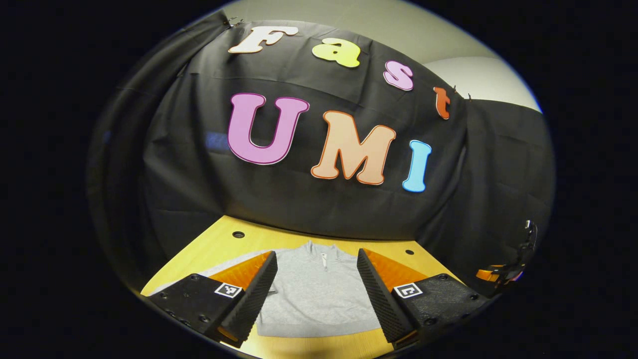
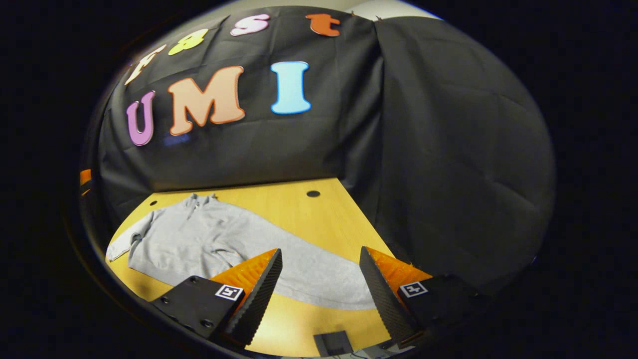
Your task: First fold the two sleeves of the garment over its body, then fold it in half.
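In the left gripper view, the left gripper (image 1: 317,294) is held low over the near edge of the table (image 1: 219,244), its two fingers spread wide with nothing caught between them. It is pointed straight down the table toward the back wall. Between the fingers the grey sweater (image 1: 314,299) is seen lying flat on the wood, its hem nearest and its collar farthest. The hem runs just short of the table's near edge, with a thin strip of bare wood before it. One sleeve is seen running out past the left finger, though its end is hidden behind that finger. Beyond the collar a band of bare table is left, marked by two small round holes, before the black cloth wall (image 1: 299,199) is met. At the far right edge of this view a small orange and dark shape is glimpsed; it may be the other gripper, but it is too small to tell.

In the right gripper view, the right gripper (image 2: 319,291) is likewise held wide open and empty, raised above the table's near right part. A small dark object (image 2: 333,343) is seen at the near edge, below the fingers. The sweater lies to the left and ahead, one sleeve (image 2: 319,279) stretched out long across the gap between the fingers, the other sleeve (image 2: 127,239) drawn in shorter near the table's left edge. Open wood is left to the right of the long sleeve and behind it, up to where the cloth wall closes the corner.
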{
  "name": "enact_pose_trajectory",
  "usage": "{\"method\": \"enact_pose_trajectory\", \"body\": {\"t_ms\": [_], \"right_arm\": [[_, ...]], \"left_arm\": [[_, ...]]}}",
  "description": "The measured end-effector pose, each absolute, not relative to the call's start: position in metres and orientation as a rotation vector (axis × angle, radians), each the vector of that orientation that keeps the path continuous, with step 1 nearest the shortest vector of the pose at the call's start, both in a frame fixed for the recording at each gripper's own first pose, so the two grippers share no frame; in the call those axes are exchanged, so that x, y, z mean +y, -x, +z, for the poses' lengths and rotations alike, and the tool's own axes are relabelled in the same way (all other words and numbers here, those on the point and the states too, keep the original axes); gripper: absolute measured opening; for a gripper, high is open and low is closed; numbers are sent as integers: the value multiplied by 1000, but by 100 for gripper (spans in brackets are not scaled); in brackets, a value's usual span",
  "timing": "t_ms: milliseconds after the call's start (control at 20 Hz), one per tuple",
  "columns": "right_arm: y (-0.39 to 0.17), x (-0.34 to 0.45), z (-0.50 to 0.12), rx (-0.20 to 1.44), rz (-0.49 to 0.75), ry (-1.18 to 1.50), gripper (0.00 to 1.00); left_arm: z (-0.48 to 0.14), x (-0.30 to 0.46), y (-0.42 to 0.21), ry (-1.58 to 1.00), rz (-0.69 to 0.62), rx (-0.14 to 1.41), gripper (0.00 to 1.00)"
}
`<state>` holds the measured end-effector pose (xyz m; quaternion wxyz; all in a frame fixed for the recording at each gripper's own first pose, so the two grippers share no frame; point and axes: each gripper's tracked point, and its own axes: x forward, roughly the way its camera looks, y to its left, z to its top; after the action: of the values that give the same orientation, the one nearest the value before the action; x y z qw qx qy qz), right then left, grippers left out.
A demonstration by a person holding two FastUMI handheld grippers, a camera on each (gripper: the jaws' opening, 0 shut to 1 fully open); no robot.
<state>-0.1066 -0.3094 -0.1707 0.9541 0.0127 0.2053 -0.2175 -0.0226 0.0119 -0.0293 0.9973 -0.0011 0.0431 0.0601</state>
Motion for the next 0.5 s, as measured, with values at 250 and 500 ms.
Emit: {"method": "enact_pose_trajectory", "body": {"t_ms": [250,500], "right_arm": [[123,-376,-235,520,-566,-145,98],[131,-403,-286,647,-575,-156,98]], "left_arm": [[-29,22,30,-17,167,90,94],[-33,24,32,-37,188,105,93]]}}
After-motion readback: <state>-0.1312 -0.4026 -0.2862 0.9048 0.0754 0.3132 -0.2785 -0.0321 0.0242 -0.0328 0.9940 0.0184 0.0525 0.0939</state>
